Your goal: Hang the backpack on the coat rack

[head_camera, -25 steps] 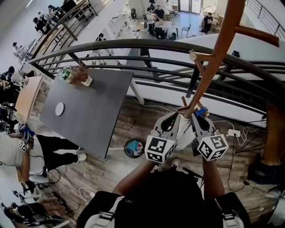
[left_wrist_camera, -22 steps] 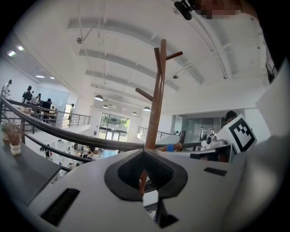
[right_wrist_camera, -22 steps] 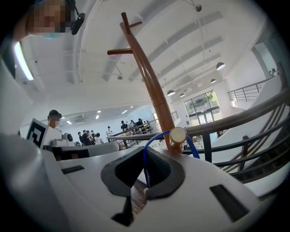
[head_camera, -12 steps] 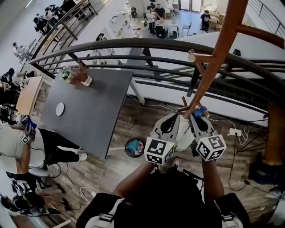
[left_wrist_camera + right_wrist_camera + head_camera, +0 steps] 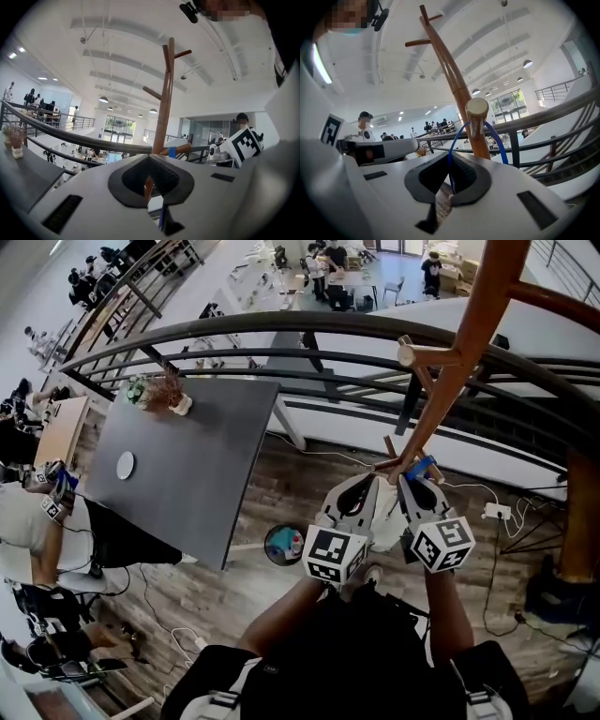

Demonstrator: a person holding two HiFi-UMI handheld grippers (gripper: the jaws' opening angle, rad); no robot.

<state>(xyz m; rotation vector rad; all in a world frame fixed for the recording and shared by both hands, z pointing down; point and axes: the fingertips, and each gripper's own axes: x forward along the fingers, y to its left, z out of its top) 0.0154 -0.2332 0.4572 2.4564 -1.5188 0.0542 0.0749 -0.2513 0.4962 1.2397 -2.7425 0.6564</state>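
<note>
Blue loop (image 5: 500, 144) over peg (image 5: 477, 126) of coat rack (image 5: 459, 362). Right gripper (image 5: 449, 190) pinching loop. Left gripper (image 5: 150, 187) pressed together, seemingly on blue strip too. Pale backpack (image 5: 386, 526) between grippers, below peg. Left to do: release, see it hang.

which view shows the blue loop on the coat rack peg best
The right gripper view: the blue loop runs from the right hand-held gripper up around the peg. The head view shows only a blue patch; the left gripper view, a blue band.
</note>
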